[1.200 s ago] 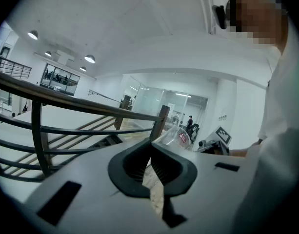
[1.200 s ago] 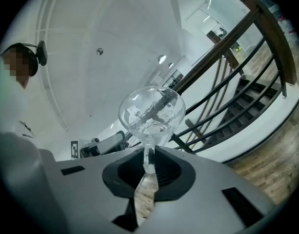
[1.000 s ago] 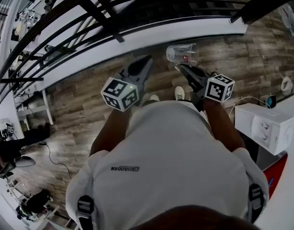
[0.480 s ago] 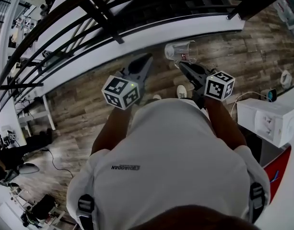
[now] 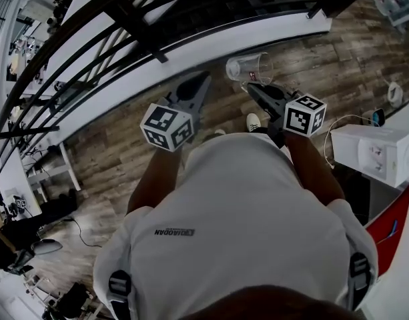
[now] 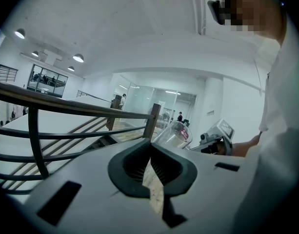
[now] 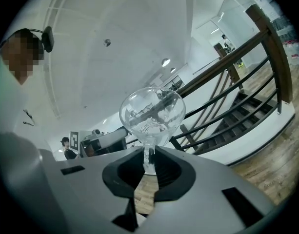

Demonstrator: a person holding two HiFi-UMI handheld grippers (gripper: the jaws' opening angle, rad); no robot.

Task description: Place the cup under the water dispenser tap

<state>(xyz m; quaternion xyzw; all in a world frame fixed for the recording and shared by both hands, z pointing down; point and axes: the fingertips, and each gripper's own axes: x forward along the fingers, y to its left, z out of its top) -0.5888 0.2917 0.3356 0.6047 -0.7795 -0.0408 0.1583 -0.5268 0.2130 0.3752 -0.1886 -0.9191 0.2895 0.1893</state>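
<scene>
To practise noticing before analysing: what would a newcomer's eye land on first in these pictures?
The clear cup, pinched by its wall in the jaws of the right gripper, held out above the wooden floor. Then the left gripper beside it, holding nothing, and the dark railing just beyond both.

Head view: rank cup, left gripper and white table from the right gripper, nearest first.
1. cup: clamped in the right gripper.
2. left gripper: alongside, on its left.
3. white table: far left, down on the floor.
</scene>
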